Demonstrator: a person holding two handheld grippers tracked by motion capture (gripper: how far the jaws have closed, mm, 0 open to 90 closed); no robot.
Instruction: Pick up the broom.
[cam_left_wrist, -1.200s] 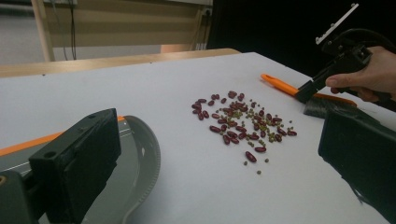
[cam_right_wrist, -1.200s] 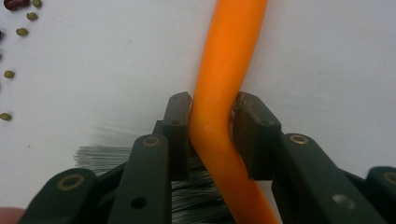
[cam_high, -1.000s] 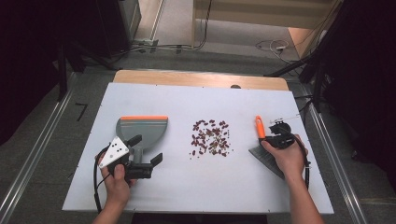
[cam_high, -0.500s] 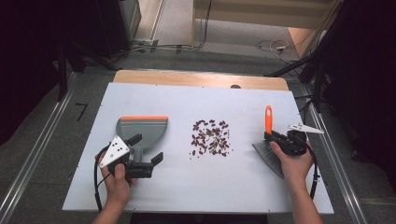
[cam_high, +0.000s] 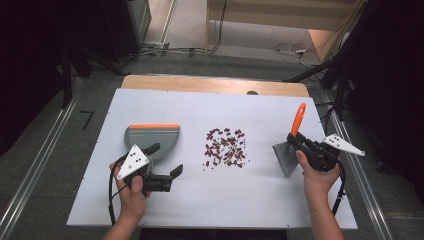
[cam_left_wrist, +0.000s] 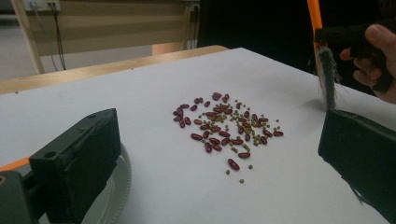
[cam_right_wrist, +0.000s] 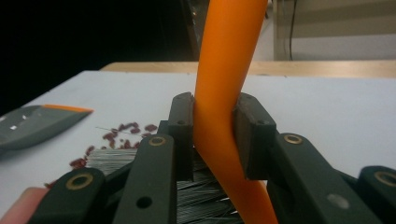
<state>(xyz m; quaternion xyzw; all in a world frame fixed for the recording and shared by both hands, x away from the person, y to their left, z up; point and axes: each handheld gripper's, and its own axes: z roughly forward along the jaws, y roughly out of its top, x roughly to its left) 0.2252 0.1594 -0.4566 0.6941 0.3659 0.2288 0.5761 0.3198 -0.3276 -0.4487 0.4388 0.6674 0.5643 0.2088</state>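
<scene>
The work in hand is sweeping the scattered beans (cam_high: 225, 148) on the white table (cam_high: 260, 200) into the grey dustpan (cam_high: 151, 136) with the hand brush (cam_high: 288, 150). Main risk: the beans lie loose in the middle of the table, well apart from both the dustpan on the left and the brush on the right, so a fast or steep stroke would likely flick the red kidney beans and the smaller green ones past the pan or off the table edge. Second risk: the dustpan lies flat and unheld, its orange lip on the far side rather than toward the pile; swept as it lies, beans would likely strike its side and the pan would slide. Third risk: the brush is gripped only at the curved orange handle (cam_right_wrist: 224, 93), so bristle drag could twist it in the grip. The right gripper (cam_right_wrist: 214, 135) is clamped on that handle, both pads pressing its sides, bristles (cam_left_wrist: 327, 79) pointing down to the table at the right of the pile. The left gripper (cam_high: 167, 160) stands wide apart, holding nothing, just in front of the dustpan; its jaws frame the beans in the left gripper view.
</scene>
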